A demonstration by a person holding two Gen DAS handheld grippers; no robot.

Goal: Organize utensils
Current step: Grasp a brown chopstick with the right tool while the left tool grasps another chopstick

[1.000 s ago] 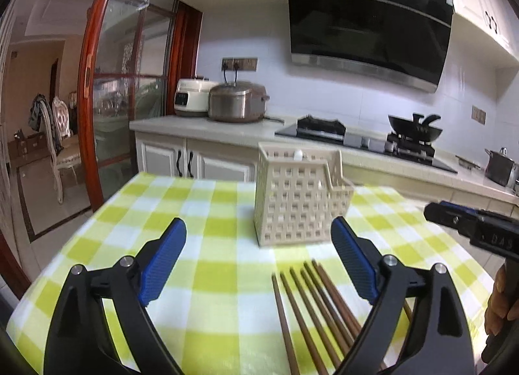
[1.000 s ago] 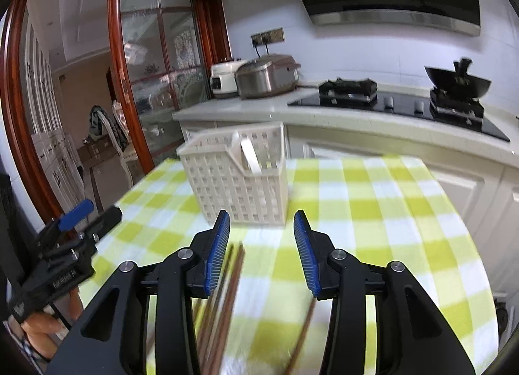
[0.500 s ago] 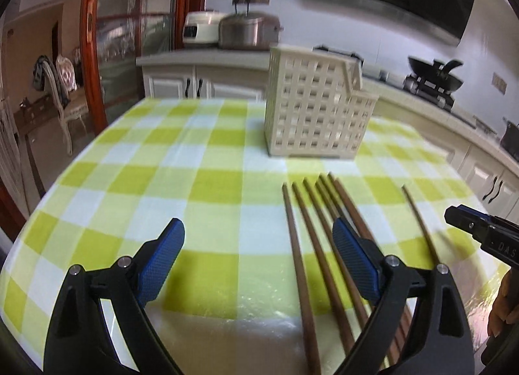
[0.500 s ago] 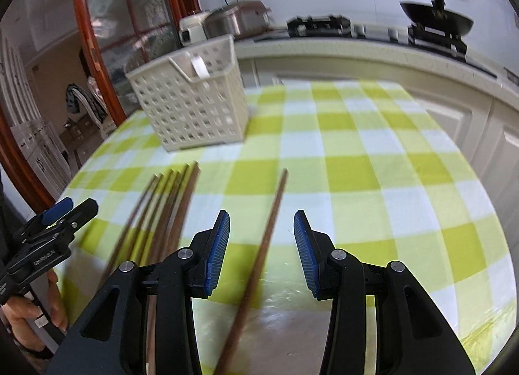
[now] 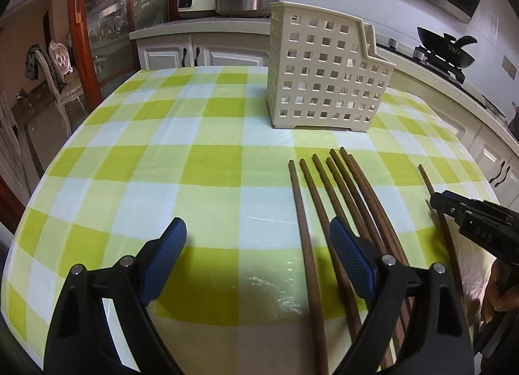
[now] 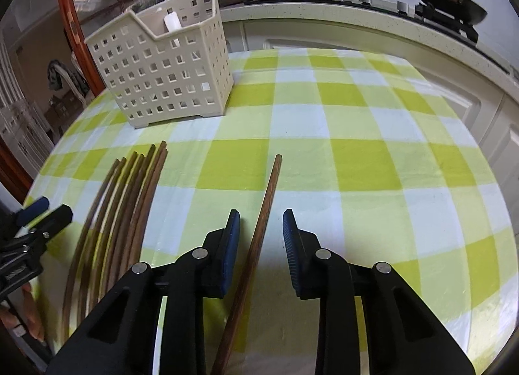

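Now right claw (image 6: pixel 261 238) lower, straddling lone chopstick (image 6: pixel 264 212), jaws apart.

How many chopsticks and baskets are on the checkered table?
Bundled chopsticks: 6
Lone chopstick: 1
Basket: 1
Total: 8

Both hand-held grippers have tipped down and sunk toward the worktop (image 5: pixel 207 154). The right hand-held gripper (image 6: pixel 261 233) now straddles the lone chopstick (image 6: pixel 264 212) — a second ago that stick lay mostly hidden beneath it. The left hand-held gripper (image 5: pixel 258 245) has closed in on the chopstick bundle (image 5: pixel 337 199), its right finger now over them — its jaws wide as before.
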